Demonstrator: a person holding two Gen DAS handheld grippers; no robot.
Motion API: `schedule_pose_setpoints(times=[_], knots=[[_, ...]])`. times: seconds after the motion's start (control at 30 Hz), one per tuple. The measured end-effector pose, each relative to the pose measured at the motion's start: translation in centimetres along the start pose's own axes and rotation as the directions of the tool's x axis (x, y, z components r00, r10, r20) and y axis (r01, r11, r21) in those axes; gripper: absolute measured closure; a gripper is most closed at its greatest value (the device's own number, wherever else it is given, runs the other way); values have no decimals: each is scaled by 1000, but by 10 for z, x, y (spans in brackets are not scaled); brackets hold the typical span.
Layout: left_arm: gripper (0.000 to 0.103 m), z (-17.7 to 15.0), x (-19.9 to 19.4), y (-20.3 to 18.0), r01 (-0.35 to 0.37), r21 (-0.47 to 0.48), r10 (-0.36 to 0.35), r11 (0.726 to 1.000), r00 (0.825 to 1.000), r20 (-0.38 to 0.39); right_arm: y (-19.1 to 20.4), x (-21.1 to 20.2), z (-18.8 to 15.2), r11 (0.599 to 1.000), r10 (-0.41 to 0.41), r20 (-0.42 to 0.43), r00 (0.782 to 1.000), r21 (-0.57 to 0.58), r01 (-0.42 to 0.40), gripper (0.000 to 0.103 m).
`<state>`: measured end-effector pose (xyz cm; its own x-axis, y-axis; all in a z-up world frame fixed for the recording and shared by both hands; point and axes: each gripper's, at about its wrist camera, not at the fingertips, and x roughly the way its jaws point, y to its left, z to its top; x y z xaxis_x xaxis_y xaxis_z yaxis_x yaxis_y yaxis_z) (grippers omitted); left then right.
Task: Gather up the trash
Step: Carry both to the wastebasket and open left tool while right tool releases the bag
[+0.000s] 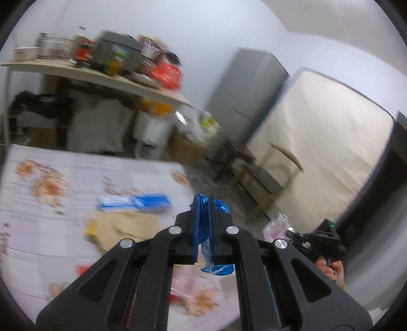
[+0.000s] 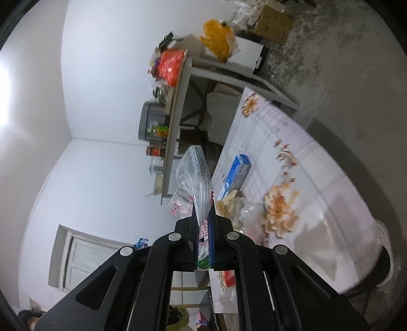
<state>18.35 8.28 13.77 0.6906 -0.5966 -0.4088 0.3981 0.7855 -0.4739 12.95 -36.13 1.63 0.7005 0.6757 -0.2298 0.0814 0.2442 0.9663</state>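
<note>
My left gripper (image 1: 203,203) is shut on a crumpled blue plastic wrapper (image 1: 218,207), held above the edge of a table with a floral cloth (image 1: 51,203). My right gripper (image 2: 203,212) is shut on a clear plastic bag with red print (image 2: 190,175), lifted beside the same floral cloth (image 2: 318,203). On the cloth lie a blue and white box (image 1: 134,202) (image 2: 237,169), a beige bag (image 1: 124,226) and a red scrap (image 1: 82,269). The other gripper (image 1: 323,236) with the clear bag (image 1: 276,228) shows at the right of the left wrist view.
A cluttered wooden shelf (image 1: 101,73) with pots, jars and an orange bag (image 1: 166,73) stands behind the table. A grey fridge (image 1: 244,89), a leaning mattress (image 1: 320,142) and wooden chairs (image 1: 254,178) are at the right. Cardboard boxes (image 2: 274,23) sit on the concrete floor.
</note>
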Motion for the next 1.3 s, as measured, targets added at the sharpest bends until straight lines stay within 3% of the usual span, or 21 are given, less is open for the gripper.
schedule_pose_setpoints(times=[0.1, 0.17, 0.3, 0.4, 0.67, 0.9, 1.03, 1.07, 1.13, 1.2, 1.3], knots=[[99, -24, 37, -39, 71, 33, -67, 997, 993, -95, -30, -40, -11, 998, -14, 46, 999, 62, 12, 97], [99, -45, 68, -69, 126, 45, -117, 991, 978, -172, -51, -71, -19, 994, -38, 88, 995, 110, 28, 97], [99, -85, 121, -118, 234, 32, -212, 972, 923, -321, -85, -128, -34, 982, -80, 176, 981, 182, 48, 97], [99, -123, 160, -166, 296, 66, -243, 953, 875, -419, -112, -171, -47, 969, -134, 256, 957, 235, 73, 97], [99, -195, 243, -244, 337, 135, -200, 932, 787, -584, -204, -246, -85, 902, -272, 369, 889, 419, 101, 97], [99, -256, 306, -295, 341, 156, -143, 927, 706, -694, -257, -268, -89, 841, -394, 362, 845, 513, 172, 96], [98, -285, 342, -313, 348, 151, -127, 925, 660, -741, -280, -274, -77, 810, -470, 328, 820, 529, 252, 93], [96, -290, 349, -316, 350, 151, -123, 924, 649, -751, -285, -274, -73, 804, -484, 318, 815, 529, 271, 89], [82, -301, 366, -324, 352, 141, -119, 925, 623, -773, -297, -277, -67, 773, -534, 294, 793, 550, 316, 71], [72, -307, 376, -324, 328, 142, -101, 934, 624, -775, -306, -280, -66, 754, -559, 294, 775, 568, 329, 58], [70, -309, 375, -319, 312, 132, -98, 941, 624, -775, -311, -281, -68, 751, -559, 302, 772, 580, 316, 53]])
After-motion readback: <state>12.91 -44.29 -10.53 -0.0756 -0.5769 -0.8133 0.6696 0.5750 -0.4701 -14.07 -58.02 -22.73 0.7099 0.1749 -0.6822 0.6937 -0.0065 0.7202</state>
